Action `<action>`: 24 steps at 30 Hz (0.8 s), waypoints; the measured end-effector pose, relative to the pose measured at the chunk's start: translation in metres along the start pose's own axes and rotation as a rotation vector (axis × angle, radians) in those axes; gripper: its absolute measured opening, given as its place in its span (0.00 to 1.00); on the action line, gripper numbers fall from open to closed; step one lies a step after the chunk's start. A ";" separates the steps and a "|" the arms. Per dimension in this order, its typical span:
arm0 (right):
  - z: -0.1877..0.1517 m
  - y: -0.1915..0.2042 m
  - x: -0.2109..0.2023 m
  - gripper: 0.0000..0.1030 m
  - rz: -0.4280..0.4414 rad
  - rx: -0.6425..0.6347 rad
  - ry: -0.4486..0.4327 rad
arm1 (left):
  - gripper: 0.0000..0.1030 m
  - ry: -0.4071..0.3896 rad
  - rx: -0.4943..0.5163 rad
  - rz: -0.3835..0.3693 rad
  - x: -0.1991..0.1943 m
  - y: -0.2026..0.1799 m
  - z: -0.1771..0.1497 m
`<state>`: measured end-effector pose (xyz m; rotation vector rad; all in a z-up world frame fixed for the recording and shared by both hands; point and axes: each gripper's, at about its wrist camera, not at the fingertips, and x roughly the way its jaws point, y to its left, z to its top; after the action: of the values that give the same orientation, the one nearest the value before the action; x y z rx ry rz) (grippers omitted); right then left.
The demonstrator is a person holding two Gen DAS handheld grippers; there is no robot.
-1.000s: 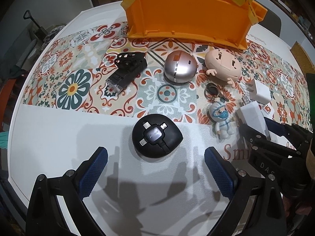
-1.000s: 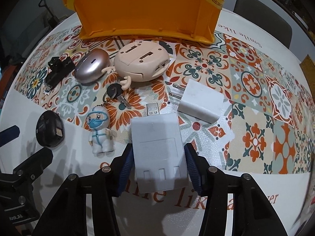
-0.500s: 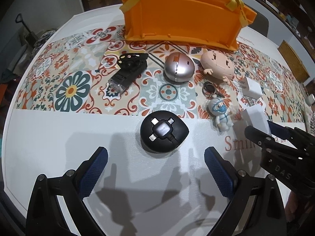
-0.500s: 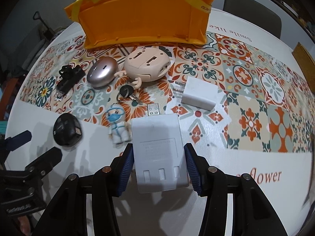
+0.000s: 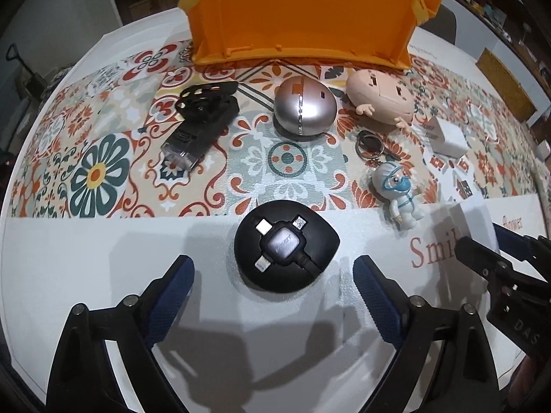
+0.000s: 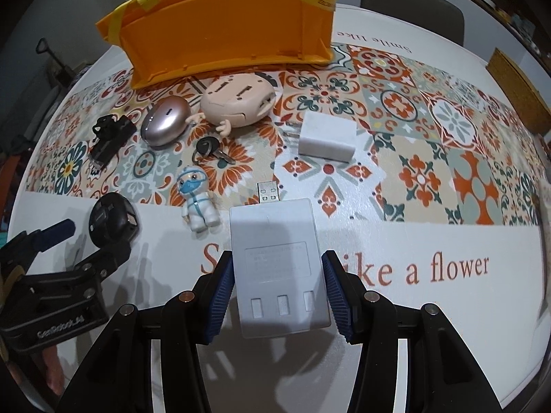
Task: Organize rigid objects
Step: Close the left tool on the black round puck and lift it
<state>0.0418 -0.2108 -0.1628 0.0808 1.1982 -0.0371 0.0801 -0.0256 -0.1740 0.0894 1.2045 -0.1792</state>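
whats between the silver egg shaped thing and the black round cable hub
Nothing stands there: only bare patterned tablecloth lies between the silver egg case and the black cable hub, clearest in the left wrist view.

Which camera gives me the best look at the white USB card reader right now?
The right wrist view: the white USB card reader fills its centre, clamped between the right gripper pads, plug forward. The left wrist view shows only one pale corner behind that gripper's fingers.
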 end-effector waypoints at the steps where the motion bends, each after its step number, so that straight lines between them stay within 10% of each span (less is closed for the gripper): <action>1: -0.001 0.000 0.001 0.50 0.001 0.005 0.003 | 0.88 0.001 0.005 0.000 0.002 0.000 0.002; 14: -0.005 0.003 0.005 0.50 -0.024 0.024 0.024 | 0.59 -0.034 0.034 -0.011 0.011 -0.003 0.005; 24: -0.005 0.007 0.006 0.50 -0.014 0.016 0.032 | 0.58 -0.031 0.028 -0.054 0.007 0.000 0.003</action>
<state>0.0399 -0.2036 -0.1695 0.0876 1.2309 -0.0580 0.0857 -0.0263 -0.1791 0.0783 1.1742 -0.2439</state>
